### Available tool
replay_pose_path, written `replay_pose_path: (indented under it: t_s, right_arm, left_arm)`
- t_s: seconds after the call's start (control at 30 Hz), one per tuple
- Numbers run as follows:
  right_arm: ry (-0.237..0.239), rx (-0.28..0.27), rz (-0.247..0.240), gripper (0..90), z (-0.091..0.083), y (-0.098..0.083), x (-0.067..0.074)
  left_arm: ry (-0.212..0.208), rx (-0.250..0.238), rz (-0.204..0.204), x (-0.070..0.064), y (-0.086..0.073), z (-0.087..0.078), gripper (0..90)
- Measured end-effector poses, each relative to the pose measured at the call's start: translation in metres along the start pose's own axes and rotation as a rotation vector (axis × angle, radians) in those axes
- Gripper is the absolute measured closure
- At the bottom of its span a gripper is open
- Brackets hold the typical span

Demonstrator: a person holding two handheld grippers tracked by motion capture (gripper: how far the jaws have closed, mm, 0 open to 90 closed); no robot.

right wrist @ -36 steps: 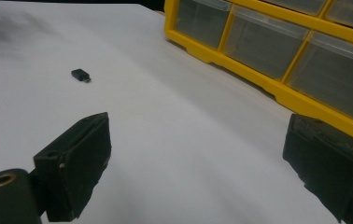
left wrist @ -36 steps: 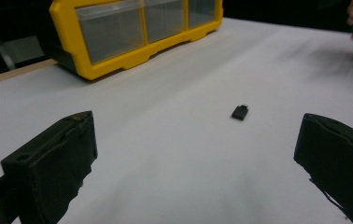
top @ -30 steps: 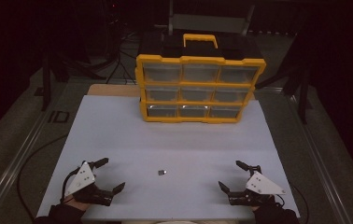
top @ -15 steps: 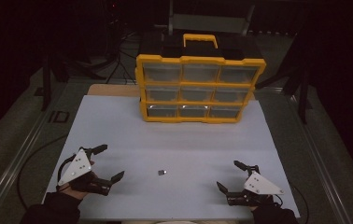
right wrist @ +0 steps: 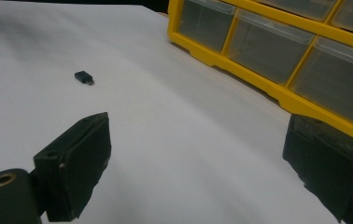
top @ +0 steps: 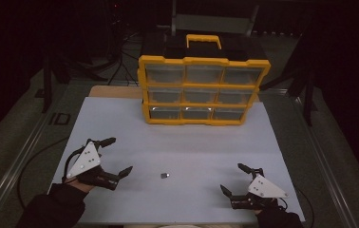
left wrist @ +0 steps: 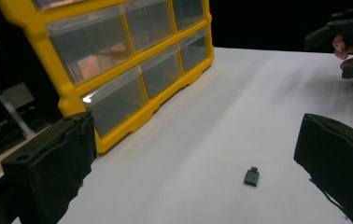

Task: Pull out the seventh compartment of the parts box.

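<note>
Small black plug [top: 164, 175] lies alone on the white table [top: 182, 142], well in front of the yellow cabinet [top: 201, 90].
I hold the left gripper [top: 113, 156] and right gripper [top: 232, 179] with jaws spread, both empty; the plug looks light, stiff and slippery, so I would pinch its long sides.

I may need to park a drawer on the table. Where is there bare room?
The widest free patch lies between the yellow drawer cabinet and the small black adapter, across the white table. The strips left and right of the cabinet are bare too. The near edge is tighter: left tongs, adapter and right tongs, both open, share it.
</note>
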State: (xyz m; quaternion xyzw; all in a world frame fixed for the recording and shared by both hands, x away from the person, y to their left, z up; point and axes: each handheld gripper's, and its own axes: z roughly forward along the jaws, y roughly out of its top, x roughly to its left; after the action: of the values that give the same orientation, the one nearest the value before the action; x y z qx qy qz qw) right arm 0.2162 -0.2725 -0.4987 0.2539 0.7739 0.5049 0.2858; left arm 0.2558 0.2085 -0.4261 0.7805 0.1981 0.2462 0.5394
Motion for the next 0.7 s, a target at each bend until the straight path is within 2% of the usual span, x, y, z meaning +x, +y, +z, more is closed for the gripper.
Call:
replay_pose_path:
  t_s: [0.1,0.6,0.7]
  right_arm:
    - [0.001,0.002,0.0,7.8,0.0,0.0,0.0]
    - [0.005,0.003,-0.004,7.9,0.0,0.0,0.001]
    - [0.004,0.003,-0.003,7.9,0.0,0.0,0.0]
  left_arm:
    - [-0.012,0.003,0.021,0.002,0.007,0.008,0.0]
    - [-0.05,0.031,0.073,0.003,0.02,0.028,0.0]
    - [-0.054,0.036,0.096,0.002,0.023,0.035,0.0]
